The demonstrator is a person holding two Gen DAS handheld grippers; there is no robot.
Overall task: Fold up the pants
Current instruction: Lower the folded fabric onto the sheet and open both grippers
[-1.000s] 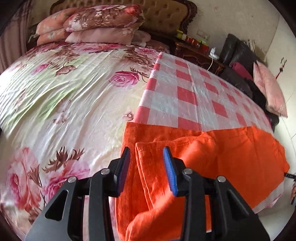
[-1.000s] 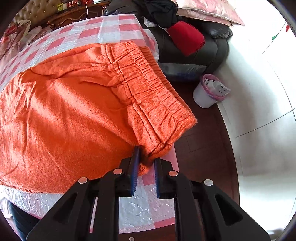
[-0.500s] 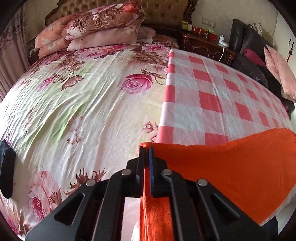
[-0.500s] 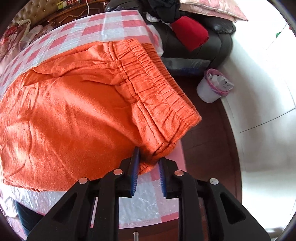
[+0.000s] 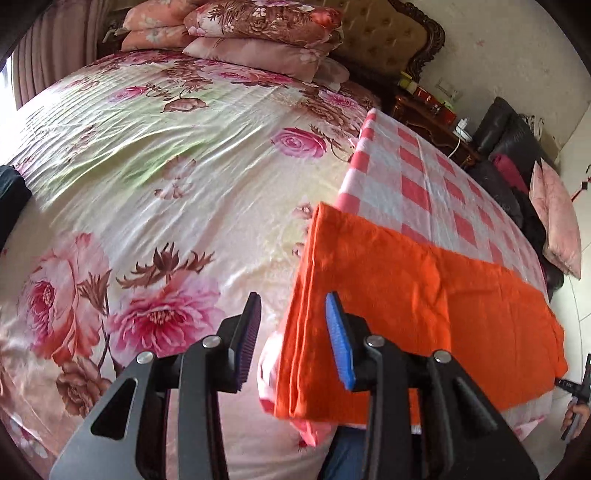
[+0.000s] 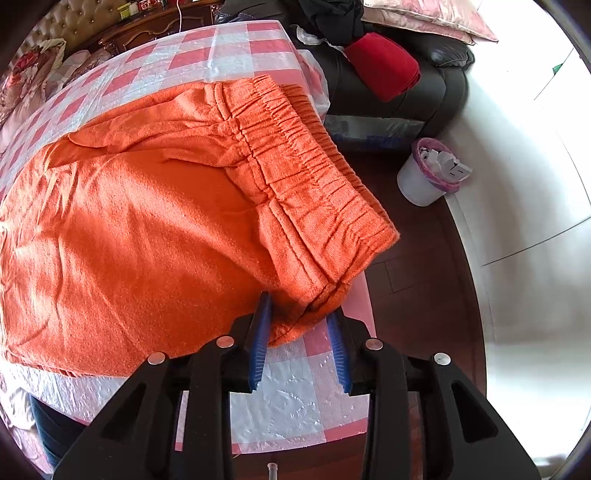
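Note:
Orange pants [image 5: 424,306] lie flat on a pink-and-white checked cloth [image 5: 417,184] at the bed's near edge. In the left wrist view the leg-hem end lies stacked and even. My left gripper [image 5: 291,336] is open, its jaws straddling the hem edge without gripping. In the right wrist view the pants [image 6: 147,221] show their elastic waistband [image 6: 310,177] at the cloth's corner. My right gripper [image 6: 299,332] is open, with the waistband corner lying loose between its jaws.
A floral bedspread [image 5: 147,177] covers the bed to the left, with pillows [image 5: 258,33] at the headboard. A dark sofa with a red garment [image 6: 384,62] and a white waste bin [image 6: 428,173] stand on the wooden floor to the right.
Both grippers have opened. The left one let go of the hem, which now lies flat on the bed, and pulled back. The right one released the waistband corner.

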